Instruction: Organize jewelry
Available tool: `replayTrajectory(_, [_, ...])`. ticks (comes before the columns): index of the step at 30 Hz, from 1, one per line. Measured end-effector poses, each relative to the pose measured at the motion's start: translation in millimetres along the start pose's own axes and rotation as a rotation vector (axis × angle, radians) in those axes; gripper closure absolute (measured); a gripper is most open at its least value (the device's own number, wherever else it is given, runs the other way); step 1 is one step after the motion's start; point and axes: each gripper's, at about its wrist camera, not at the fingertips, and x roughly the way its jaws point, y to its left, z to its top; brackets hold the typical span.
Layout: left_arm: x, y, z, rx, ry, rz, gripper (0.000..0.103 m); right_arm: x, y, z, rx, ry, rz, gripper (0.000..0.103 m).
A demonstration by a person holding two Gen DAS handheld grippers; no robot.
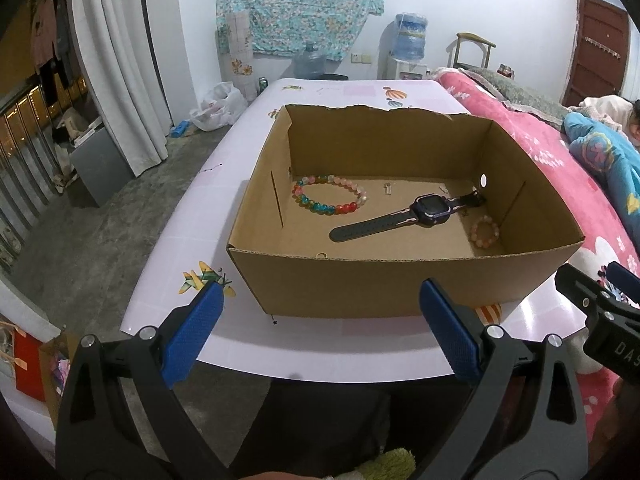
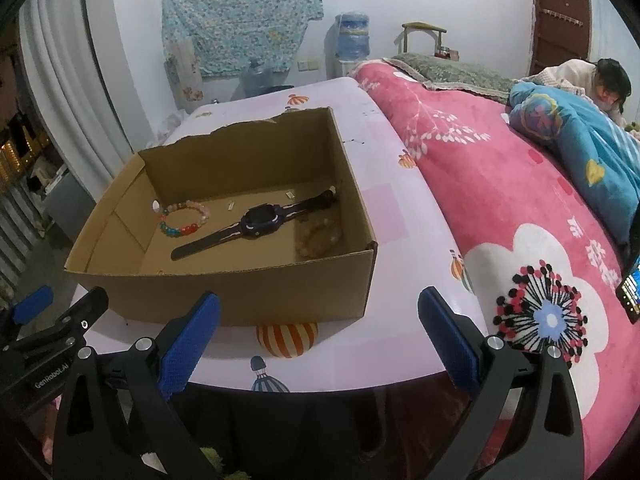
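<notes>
A plain brown cardboard box point(image 1: 400, 280) is recorded at frame centre. Inside, a multicoloured bead bracelet point(image 1: 330, 195), a dark watch point(image 1: 430, 209) and a pale peach bracelet point(image 1: 485, 232) are noted. Blue finger pads point(image 1: 192, 334) are seen lower left. A pink floral blanket point(image 2: 500, 184) is noted at right.

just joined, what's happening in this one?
Jewelry sorting, nothing in hand right now. Both handheld grippers, left gripper and right gripper, hover open and empty at the near table edge, short of the open brown cardboard box. Inside the box lie a multicoloured bead bracelet, a dark smartwatch with its strap laid flat, and a pale peach bead bracelet in the right corner.
</notes>
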Motion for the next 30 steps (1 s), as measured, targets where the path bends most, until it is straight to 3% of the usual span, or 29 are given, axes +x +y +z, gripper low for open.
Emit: replayTrajectory(30, [2.8, -0.2, -4.7, -0.008, 0.033, -0.008, 0.008, 1.1, 4.9, 0.8, -0.003, 0.011, 0.007, 0.007])
